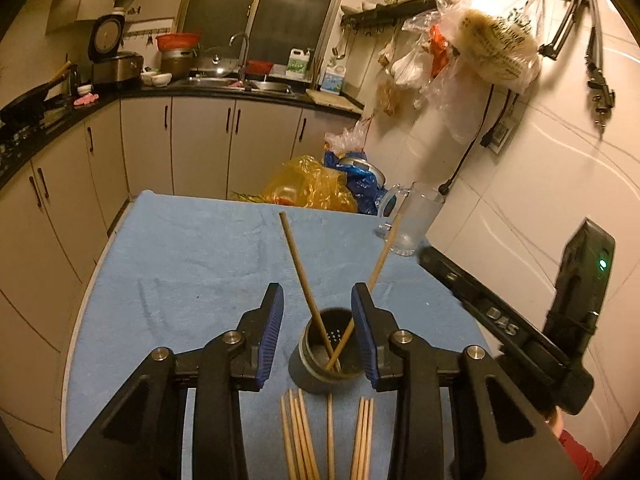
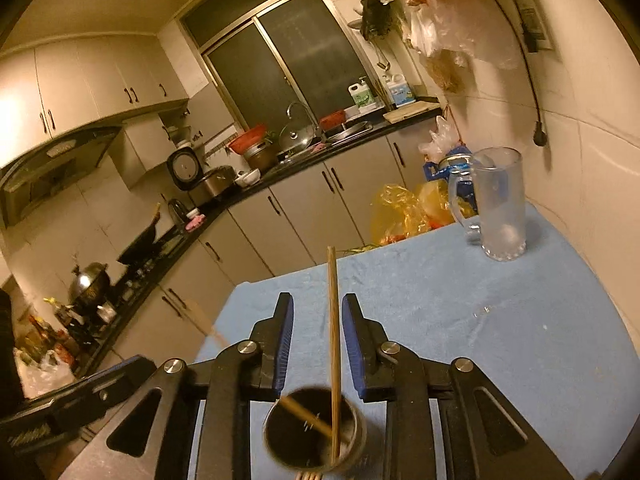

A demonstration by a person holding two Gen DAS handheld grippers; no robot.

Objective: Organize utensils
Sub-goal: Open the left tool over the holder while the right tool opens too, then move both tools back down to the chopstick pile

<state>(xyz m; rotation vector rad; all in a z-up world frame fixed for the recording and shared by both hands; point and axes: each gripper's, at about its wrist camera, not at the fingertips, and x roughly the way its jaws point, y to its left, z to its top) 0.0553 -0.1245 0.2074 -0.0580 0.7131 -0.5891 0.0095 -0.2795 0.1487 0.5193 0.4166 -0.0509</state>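
Two thin bamboo chopsticks (image 1: 298,256) lean crossed inside the dark round metal holder (image 1: 320,364), low in the frame on the blue towel-covered table (image 1: 180,264). More lie loose (image 1: 304,440) at the bottom edge. The left gripper (image 1: 318,300) and the right gripper (image 2: 316,312) stand part-open, holding nothing. The sticks look light, stiff and smooth; pinching one mid-shaft seems best.

2 chopsticks (image 1: 304,276) in 1 holder (image 1: 324,354)
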